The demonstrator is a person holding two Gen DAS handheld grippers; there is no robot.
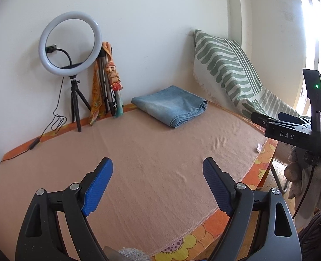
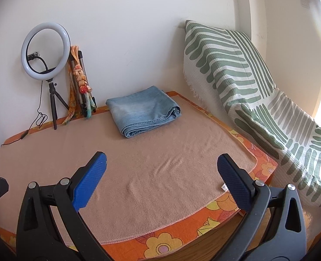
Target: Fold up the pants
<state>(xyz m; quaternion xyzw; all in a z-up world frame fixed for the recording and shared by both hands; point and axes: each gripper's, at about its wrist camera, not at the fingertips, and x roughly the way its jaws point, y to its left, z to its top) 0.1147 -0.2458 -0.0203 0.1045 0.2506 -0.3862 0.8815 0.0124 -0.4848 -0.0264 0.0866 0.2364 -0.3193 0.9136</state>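
A pair of light blue denim pants [image 1: 170, 105] lies folded into a compact stack at the far side of the table, near the wall; it also shows in the right wrist view [image 2: 143, 111]. My left gripper [image 1: 158, 167] is open and empty, well short of the pants over the tan cloth. My right gripper [image 2: 161, 163] is open and empty, also short of the pants near the table's front. The body of the right gripper [image 1: 299, 130] shows at the right edge of the left wrist view.
A tan cloth [image 2: 138, 163] covers the table over an orange flowered cloth [image 2: 173, 235]. A ring light on a small tripod [image 1: 70, 43] with its cable, a folded tripod and scarves [image 1: 111, 76] stand at the back left. A green-striped throw [image 2: 236, 71] drapes over furniture at the right.
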